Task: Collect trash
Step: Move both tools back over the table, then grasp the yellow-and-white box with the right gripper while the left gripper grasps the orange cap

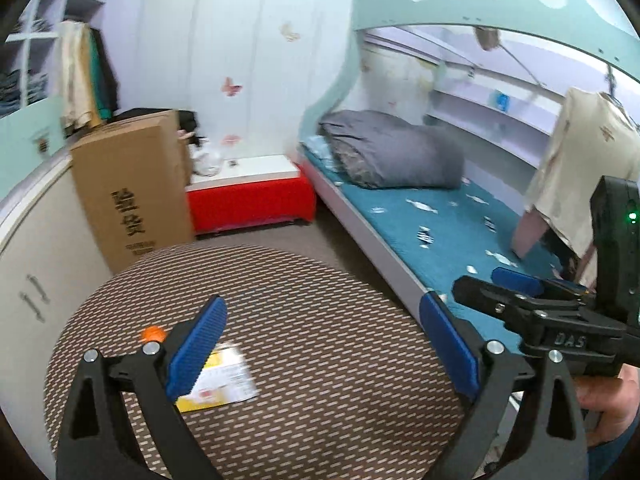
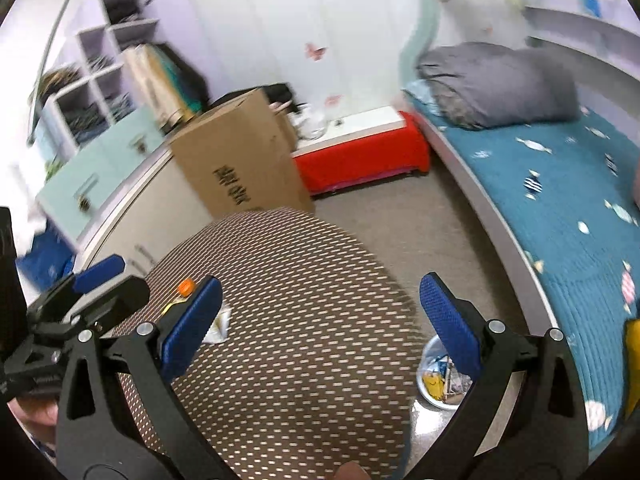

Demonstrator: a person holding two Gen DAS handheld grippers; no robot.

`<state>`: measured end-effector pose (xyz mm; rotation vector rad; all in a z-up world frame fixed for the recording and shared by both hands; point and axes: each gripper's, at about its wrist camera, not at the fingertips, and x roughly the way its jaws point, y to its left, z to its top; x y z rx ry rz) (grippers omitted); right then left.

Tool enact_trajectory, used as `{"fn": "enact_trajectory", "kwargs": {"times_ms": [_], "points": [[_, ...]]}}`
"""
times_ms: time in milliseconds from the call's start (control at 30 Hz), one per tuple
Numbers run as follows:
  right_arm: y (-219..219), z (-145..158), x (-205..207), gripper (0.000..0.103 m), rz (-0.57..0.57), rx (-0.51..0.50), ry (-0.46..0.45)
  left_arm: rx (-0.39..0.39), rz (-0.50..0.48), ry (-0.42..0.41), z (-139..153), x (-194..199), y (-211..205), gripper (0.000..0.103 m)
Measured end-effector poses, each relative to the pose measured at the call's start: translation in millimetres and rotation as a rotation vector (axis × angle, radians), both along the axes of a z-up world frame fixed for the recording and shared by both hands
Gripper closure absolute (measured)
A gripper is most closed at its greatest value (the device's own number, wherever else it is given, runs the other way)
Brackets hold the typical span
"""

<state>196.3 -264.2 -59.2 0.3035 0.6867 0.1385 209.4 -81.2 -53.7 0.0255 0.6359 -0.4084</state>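
Hovering wide-jawed and empty above the round table (image 1: 320, 320), left gripper (image 1: 320, 344) and right gripper (image 2: 320, 320) flank a yellow packet (image 1: 224, 380).

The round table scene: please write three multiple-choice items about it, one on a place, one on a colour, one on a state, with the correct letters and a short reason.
1. Where does the trash bin stand?
A. on the floor between table and bed
B. on the bed
C. on the red bench

2. What colour is the small cap on the round table?
A. green
B. orange
C. white

3. How are the left gripper and the right gripper?
A. both open and empty
B. both shut
C. left one holds the yellow-white packet

Answers: 1 A, the bin sits on the floor beside the bed. 2 B, the cap is orange. 3 A, the blue pads stand wide apart and the packet lies on the table.
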Motion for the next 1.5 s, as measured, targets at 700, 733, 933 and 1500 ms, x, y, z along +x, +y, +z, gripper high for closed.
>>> {"fn": "enact_trajectory", "kwargs": {"times_ms": [700,733,933,1500], "points": [[163.8,-59.9,52.7,0.006,0.419,-0.258,0.092,-0.007,0.298,0.076,-53.6,6.3,178.2,0.007],[167.9,-64.6,55.4,0.006,0.439,-0.273,0.098,0.002,0.303,0.081,-57.8,6.6,181.6,0.007],[207.7,-99.6,85.6,0.006,0.62,-0.375,0.146,0.024,0.336,0.124,-80.1,13.5,195.2,0.007],[201.6,-119.6,101.1,0.051,0.75,-0.271,0.177,0.071,0.299,0.18,-112.1,69.7,177.3,0.007]]}}
